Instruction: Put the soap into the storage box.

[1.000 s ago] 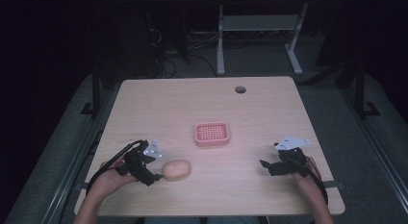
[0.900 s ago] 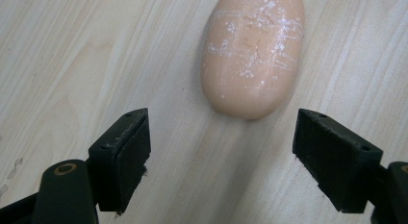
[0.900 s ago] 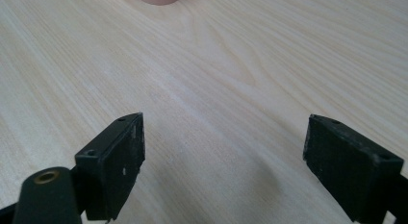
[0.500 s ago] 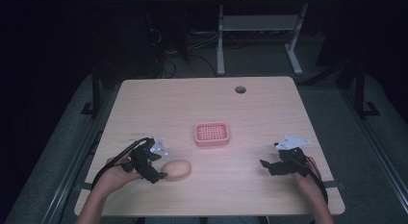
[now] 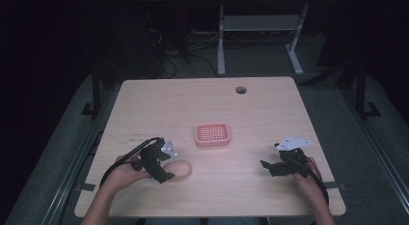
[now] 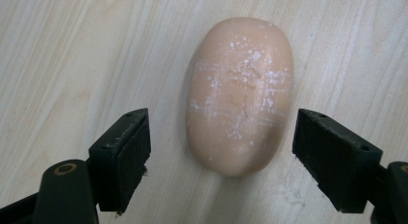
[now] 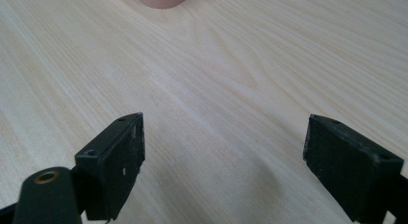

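Left gripper view shows left gripper (image 6: 219, 152) jaws wide astride the soap (image 6: 239, 94); closing comes next. Right gripper (image 7: 223, 161) rests wide, empty.

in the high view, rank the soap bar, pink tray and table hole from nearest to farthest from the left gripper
1. The tan soap bar, on the table right at the left gripper, by its open fingers.
2. The pink tray, farther up and to the right, near the table's middle.
3. The round hole, near the far edge, right of centre.
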The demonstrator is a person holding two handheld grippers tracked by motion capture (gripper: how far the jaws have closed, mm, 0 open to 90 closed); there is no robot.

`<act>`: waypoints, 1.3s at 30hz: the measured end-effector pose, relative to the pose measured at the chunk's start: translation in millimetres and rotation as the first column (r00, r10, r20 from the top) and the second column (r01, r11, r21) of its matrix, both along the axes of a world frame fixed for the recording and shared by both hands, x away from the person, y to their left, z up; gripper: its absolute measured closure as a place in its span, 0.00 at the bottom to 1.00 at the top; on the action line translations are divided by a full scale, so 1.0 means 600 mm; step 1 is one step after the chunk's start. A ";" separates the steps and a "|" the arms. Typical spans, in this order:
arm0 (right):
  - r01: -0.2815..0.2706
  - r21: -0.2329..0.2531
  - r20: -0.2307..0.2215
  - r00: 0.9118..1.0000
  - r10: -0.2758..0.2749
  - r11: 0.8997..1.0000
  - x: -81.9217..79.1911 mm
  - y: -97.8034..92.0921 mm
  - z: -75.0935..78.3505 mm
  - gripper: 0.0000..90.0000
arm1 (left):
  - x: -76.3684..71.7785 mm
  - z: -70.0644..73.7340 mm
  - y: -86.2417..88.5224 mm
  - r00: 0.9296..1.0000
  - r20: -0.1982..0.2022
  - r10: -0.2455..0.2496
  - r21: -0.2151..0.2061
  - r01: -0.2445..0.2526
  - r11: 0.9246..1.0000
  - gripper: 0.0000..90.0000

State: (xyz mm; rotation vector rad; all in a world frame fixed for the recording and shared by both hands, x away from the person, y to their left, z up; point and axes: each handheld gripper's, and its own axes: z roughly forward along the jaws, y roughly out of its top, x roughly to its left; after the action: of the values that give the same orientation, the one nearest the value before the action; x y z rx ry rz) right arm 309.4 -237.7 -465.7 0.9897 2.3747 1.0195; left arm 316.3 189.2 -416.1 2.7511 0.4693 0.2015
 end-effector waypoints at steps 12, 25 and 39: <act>-0.003 0.004 0.001 1.000 0.003 1.000 0.000 0.001 0.001 0.15 | 0.005 -0.012 -0.025 0.999 -0.034 -0.031 0.019 0.031 0.999 0.26; -0.005 0.006 0.001 1.000 0.005 1.000 0.000 0.002 0.001 0.15 | 0.012 -0.035 -0.044 0.996 -0.079 -0.042 0.057 0.046 0.997 0.27; -0.001 0.011 -0.001 1.000 0.001 1.000 0.000 0.001 0.002 0.15 | 0.020 -0.041 -0.045 0.994 -0.107 -0.036 0.055 0.042 0.998 0.34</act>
State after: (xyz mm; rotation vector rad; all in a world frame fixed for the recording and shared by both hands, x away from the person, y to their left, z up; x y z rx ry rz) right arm 309.4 -236.8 -464.3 0.9940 2.3729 1.0337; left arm 328.5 162.4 -440.4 2.8349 0.4427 0.0606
